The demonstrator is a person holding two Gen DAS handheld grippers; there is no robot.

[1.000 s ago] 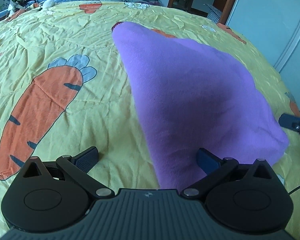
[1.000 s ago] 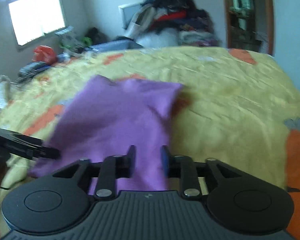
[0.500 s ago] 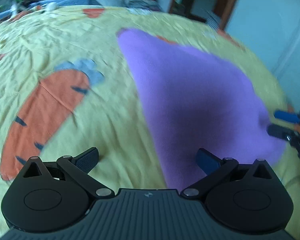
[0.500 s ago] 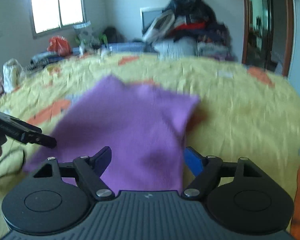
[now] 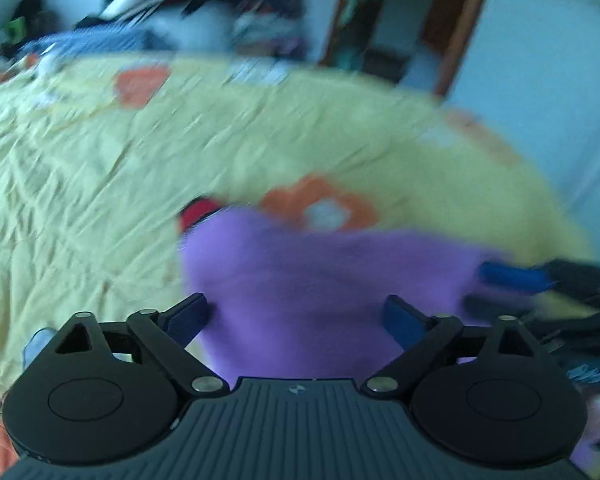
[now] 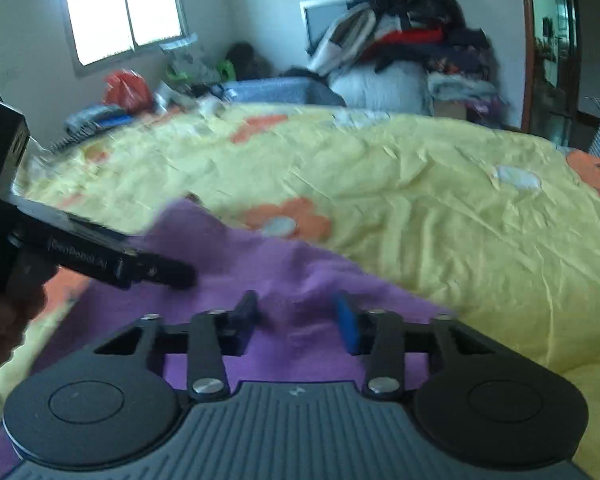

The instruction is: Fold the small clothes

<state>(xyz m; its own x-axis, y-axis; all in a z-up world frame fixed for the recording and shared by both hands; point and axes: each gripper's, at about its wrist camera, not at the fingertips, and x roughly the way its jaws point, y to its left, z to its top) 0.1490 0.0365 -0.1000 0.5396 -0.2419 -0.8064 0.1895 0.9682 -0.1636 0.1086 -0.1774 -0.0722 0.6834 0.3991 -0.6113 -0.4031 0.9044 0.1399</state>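
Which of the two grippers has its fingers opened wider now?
The left gripper: its fingers stand spread wide over the purple garment. The right gripper shows a much narrower gap.

The small garment (image 6: 284,276) is a plain, even purple with no print on it, and it lies on a pale yellow bedspread (image 6: 440,216) patterned with orange flowers that have whitish centres. Both the left gripper (image 5: 296,318) and the right gripper (image 6: 298,316) are black with ribbed dark grey bodies and bright blue finger pads (image 5: 404,320). The heap of clothes (image 6: 404,52) against the far wall is mostly black, red and white.
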